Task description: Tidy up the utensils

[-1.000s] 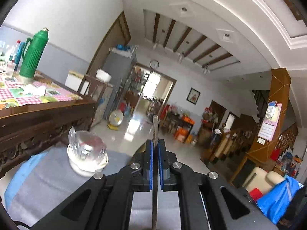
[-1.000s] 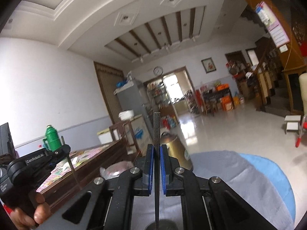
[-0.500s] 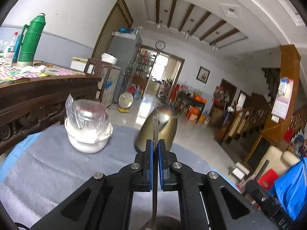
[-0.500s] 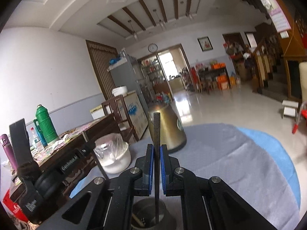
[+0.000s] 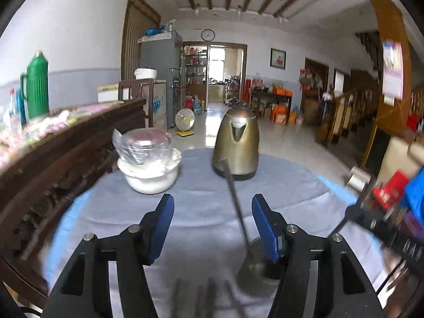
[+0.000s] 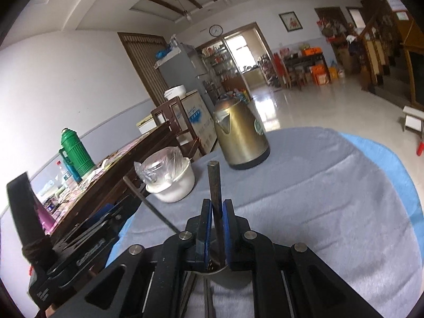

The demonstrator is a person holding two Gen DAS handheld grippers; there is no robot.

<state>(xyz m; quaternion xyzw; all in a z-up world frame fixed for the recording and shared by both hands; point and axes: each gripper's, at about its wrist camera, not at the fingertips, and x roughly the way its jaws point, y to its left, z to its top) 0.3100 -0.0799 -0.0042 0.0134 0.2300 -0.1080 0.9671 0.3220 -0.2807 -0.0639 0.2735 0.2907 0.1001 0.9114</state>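
Observation:
My left gripper (image 5: 213, 225) is open and empty. A thin metal utensil (image 5: 235, 204) stands tilted in a metal holder cup (image 5: 253, 270) just inside its right finger. Several more utensils (image 5: 204, 299) lie blurred on the cloth below. My right gripper (image 6: 217, 228) is shut on a dark utensil handle (image 6: 215, 185) held upright over the holder cup (image 6: 214, 273), whose rim shows under the fingers. The released utensil (image 6: 148, 206) leans left in that view, beside the left gripper body (image 6: 87, 238).
A round table with a grey cloth (image 5: 201, 206) carries a gold kettle (image 5: 237, 145) and a white bowl with a plastic-wrapped glass (image 5: 148, 161). A dark wooden table (image 5: 66, 143) with a green thermos (image 5: 37, 84) stands left. The right gripper body (image 5: 387, 238) is at right.
My left gripper has opened and let go of its utensil, which now leans in the holder cup. Both grippers have tipped down toward the table. The right gripper stays shut on its utensil.

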